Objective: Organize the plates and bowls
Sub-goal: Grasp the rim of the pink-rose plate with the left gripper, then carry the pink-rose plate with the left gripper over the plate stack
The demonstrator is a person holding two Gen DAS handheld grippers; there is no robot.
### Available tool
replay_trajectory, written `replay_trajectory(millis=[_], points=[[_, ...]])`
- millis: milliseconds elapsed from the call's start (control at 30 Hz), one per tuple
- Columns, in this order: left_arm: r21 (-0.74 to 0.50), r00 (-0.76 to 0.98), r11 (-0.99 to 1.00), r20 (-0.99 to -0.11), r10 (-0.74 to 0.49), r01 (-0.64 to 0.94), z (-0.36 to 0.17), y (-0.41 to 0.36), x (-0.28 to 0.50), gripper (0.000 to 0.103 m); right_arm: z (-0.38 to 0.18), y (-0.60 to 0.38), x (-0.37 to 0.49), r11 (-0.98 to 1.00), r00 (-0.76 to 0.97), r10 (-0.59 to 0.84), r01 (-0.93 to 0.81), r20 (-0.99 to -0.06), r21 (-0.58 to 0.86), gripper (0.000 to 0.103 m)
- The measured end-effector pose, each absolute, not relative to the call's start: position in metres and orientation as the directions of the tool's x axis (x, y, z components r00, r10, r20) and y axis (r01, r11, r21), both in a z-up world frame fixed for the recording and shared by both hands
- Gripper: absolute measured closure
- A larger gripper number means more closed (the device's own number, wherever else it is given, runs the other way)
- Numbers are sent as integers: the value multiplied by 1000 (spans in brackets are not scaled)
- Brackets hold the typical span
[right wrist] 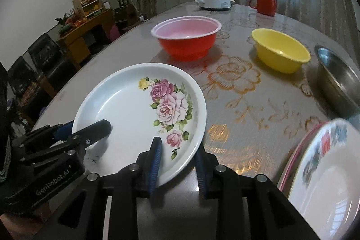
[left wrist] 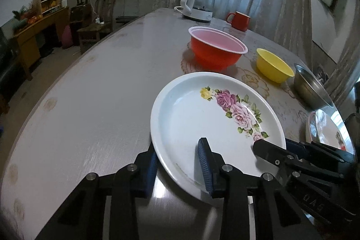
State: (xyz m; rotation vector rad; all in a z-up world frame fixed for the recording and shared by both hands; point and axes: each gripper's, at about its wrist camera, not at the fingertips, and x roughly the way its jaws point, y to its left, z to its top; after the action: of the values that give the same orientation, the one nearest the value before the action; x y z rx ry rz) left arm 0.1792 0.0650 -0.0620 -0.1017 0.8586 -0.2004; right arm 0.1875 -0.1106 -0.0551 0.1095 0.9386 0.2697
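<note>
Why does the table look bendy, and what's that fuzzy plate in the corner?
Left wrist view: the fisheye lens curves the table edge, with dark corners. Right wrist view: the near plate at lower right is blurred, too close to the lens; the rose plate is sharp, and light glares off the table.

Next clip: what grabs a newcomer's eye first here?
The white rose-patterned plate near the table's front edge, with the left claw and right claw each straddling its rim on opposite sides. Behind it stand a red bowl, a yellow bowl and a steel bowl.
</note>
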Motion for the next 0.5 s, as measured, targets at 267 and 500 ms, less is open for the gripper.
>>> replay_trajectory(millis=[267,500], points=[[-219,656,970,-718,-233,106,-63,78,145,62,-58,-106,146,931,574,364,-215,-733,294,75],[-183,671,972,-703,-236,150,-64,66,139,37,-61,-114,147,897,568,438,-223,-697,381,73]])
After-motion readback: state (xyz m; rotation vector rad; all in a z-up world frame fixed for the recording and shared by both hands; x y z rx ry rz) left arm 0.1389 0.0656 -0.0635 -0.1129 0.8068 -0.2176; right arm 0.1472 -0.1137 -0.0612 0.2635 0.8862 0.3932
